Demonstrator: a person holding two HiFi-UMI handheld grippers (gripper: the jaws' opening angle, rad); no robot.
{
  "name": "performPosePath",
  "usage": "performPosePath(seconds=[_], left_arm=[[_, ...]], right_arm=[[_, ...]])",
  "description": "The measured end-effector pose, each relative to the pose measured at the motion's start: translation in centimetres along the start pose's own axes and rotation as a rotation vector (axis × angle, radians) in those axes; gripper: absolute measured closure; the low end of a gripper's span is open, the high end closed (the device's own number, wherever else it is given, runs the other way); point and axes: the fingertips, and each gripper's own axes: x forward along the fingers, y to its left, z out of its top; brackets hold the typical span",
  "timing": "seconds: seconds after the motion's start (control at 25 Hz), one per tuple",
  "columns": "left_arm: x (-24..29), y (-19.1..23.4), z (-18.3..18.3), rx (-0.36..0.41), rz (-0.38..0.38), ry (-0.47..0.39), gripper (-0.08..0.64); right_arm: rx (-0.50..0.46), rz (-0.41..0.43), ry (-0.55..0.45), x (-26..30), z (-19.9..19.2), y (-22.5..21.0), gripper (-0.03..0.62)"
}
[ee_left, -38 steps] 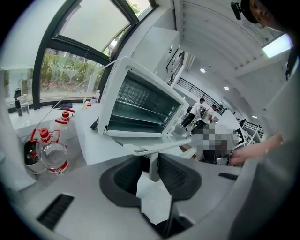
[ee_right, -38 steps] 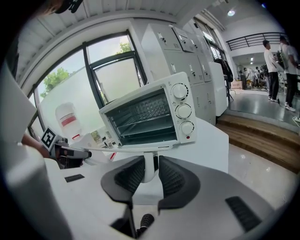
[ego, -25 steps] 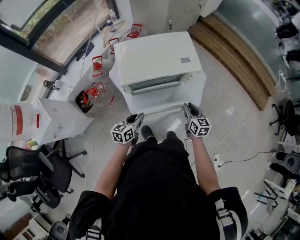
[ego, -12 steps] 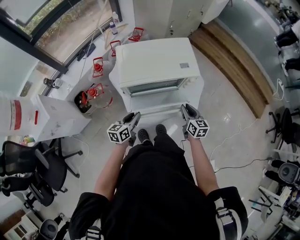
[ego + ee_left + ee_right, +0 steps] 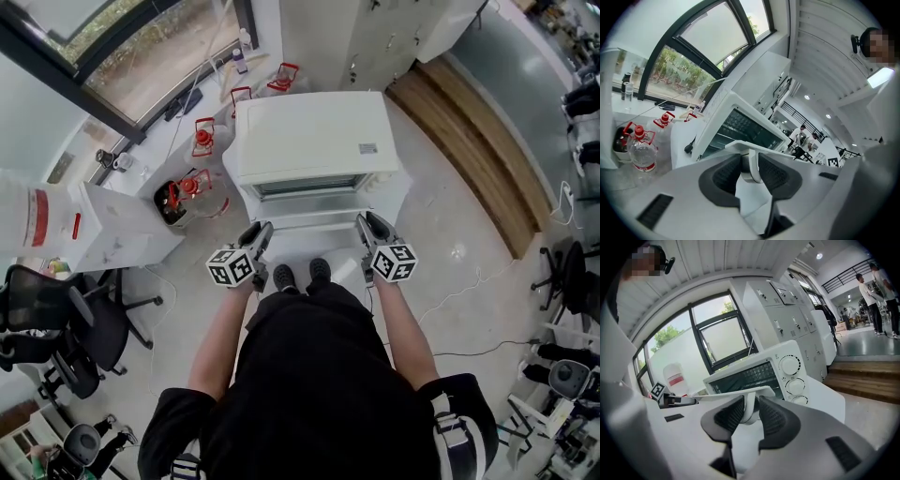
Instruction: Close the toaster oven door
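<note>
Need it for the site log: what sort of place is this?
Probably an office or lab workspace, not a home kitchen: office chairs at the left, lockers along the wall, and the toaster oven on a plain white pedestal.

The toaster oven [image 5: 314, 141] stands right in front of you, its door [image 5: 309, 220] on your side. Your left gripper [image 5: 262, 232] is on the left end of the door's handle [image 5: 751, 166], your right gripper [image 5: 364, 223] on the right end. Bottles [image 5: 192, 183] stand left of the oven, chairs [image 5: 66, 328] nearer you on the left, a step [image 5: 469, 131] on the right.
</note>
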Motion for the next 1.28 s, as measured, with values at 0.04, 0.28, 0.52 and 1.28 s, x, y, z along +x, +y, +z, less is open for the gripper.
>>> performPosePath(seconds=[0.04,0.28,0.52,1.28], left_arm=[[0.2,0.0,0.4,-0.009,0.003,-0.014,0.431],[0.9,0.5,2.6,-0.076,0.006,-0.095,0.427],[1.8,0.6,4.4,-0.113,0.004,-0.141,0.422],[4.2,1.6,8.7,-0.146,-0.014,-0.191,0.408]], right_arm=[[0.005,0.009,-0.004,0.2,0.3,0.0,0.474],[0.037,0.053,-0.024,1.7,2.2,-0.3,0.469],[0.065,0.073,-0.05,2.9,3.9,-0.6,0.466],[0.07,0.081,-0.091,6.3,7.6,-1.4,0.466]])
